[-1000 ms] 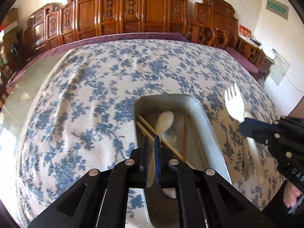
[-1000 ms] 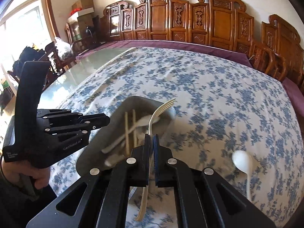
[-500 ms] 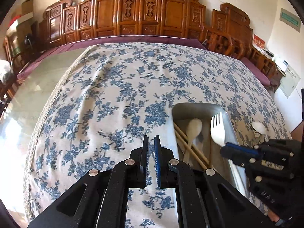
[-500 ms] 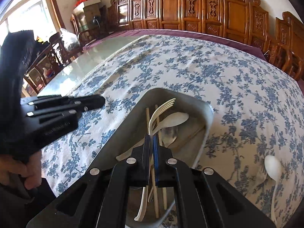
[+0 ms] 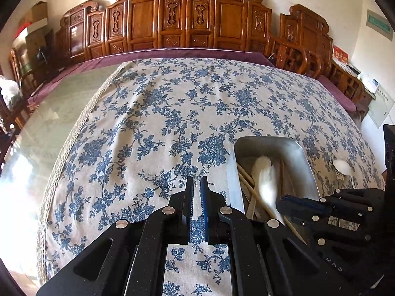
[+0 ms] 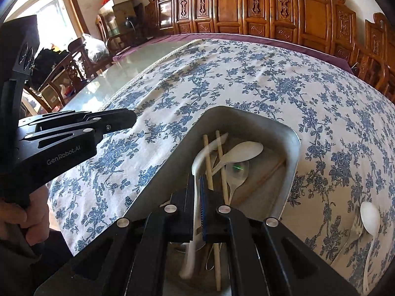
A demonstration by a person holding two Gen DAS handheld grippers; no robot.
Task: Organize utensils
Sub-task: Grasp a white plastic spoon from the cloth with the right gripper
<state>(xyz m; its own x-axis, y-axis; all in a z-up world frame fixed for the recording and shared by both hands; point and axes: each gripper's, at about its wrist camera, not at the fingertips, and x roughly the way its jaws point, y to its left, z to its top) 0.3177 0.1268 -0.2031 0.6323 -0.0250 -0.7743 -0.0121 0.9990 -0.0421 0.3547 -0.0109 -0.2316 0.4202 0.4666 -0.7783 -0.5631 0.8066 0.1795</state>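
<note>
right tool (image 6: 196,187): pinched on blurred white fork (image 6: 195,197) over tray (image 6: 293,153), handle running near-far | left tool (image 5: 196,192): nearly closed, empty, left of tray | spoon (image 6: 369,218) on bench, right.

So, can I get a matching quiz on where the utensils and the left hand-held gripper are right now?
Things:
1. blurred fork
2. chopsticks
3. far-right spoon
4. left hand-held gripper

Places:
A. on the tablecloth, right of the tray
B. lying in the tray
C. between the right hand-held gripper's fingers
D. over bare tablecloth, holding nothing

Pairs: 1-C, 2-B, 3-A, 4-D
</note>
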